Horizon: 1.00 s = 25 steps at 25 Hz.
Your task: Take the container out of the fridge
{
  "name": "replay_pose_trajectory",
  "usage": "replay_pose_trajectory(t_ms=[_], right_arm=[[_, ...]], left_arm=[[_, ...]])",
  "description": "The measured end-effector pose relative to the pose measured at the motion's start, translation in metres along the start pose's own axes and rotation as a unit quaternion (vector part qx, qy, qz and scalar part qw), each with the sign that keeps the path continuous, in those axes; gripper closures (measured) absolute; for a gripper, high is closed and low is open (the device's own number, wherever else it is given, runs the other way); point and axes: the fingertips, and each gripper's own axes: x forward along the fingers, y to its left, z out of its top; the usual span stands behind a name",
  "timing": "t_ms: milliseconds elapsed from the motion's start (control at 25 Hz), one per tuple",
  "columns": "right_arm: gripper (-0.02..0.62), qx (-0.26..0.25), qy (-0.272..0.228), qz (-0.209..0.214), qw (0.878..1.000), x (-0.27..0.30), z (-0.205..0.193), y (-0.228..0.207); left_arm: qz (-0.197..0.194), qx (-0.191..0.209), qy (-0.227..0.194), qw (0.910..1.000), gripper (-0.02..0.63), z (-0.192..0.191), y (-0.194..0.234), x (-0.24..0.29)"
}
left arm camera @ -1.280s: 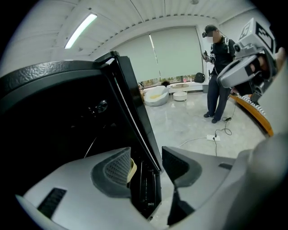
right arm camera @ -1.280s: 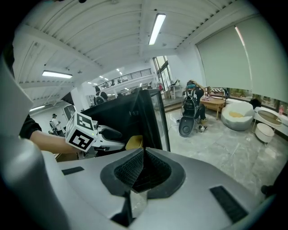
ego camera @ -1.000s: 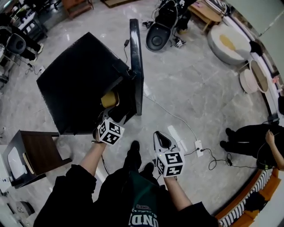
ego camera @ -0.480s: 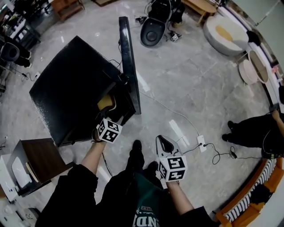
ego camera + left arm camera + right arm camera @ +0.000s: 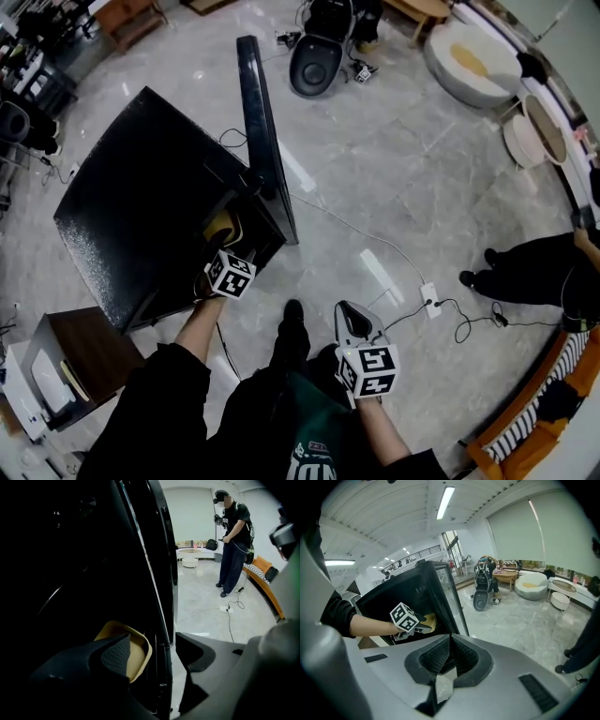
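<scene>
A black fridge (image 5: 141,187) stands on the floor with its door (image 5: 258,131) swung open. A yellow container (image 5: 220,225) sits inside near the opening. My left gripper (image 5: 223,247) reaches into the fridge, and its jaws are opening wide. In the left gripper view the container (image 5: 138,651) lies beside the left pad (image 5: 116,654), partly behind it, with no pad pressing on it. The door's edge also stands between the jaws of the left gripper (image 5: 154,660). My right gripper (image 5: 349,314) hangs shut and empty near my legs; its own view shows the right gripper (image 5: 446,656) with its pads together.
A person in black (image 5: 234,541) stands on the stone floor to the right. A power strip with a cable (image 5: 429,300) lies near my feet. A wooden side table (image 5: 84,347) stands at lower left, a black bucket seat (image 5: 314,66) beyond the door.
The left gripper has stayed at the fridge opening, a little closer to the container. The right gripper has dropped slightly lower in the head view.
</scene>
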Motion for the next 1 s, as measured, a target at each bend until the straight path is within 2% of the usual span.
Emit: replay_pose_trajectory(t_ms=[280,640,880,1000], right_arm=[[0.558,0.029,0.007,-0.006,1.000,0.001,-0.009,-0.003],[0.558,0.041,0.010,-0.012,0.999,0.002,-0.017,-0.008],[0.558,0.053,0.009,-0.019,0.998,0.003,-0.015,-0.018],[0.558,0.068,0.013,-0.016,0.998,0.000,-0.021,-0.015]], left_arm=[[-0.003,-0.013,0.040,0.9991,0.307,-0.019,0.004,0.025],[-0.004,0.007,0.070,0.9975,0.348,-0.040,0.003,0.048],[-0.005,0.037,0.079,0.9962,0.440,-0.044,0.003,0.061],[-0.008,0.065,0.092,0.9936,0.554,-0.050,0.002,0.056]])
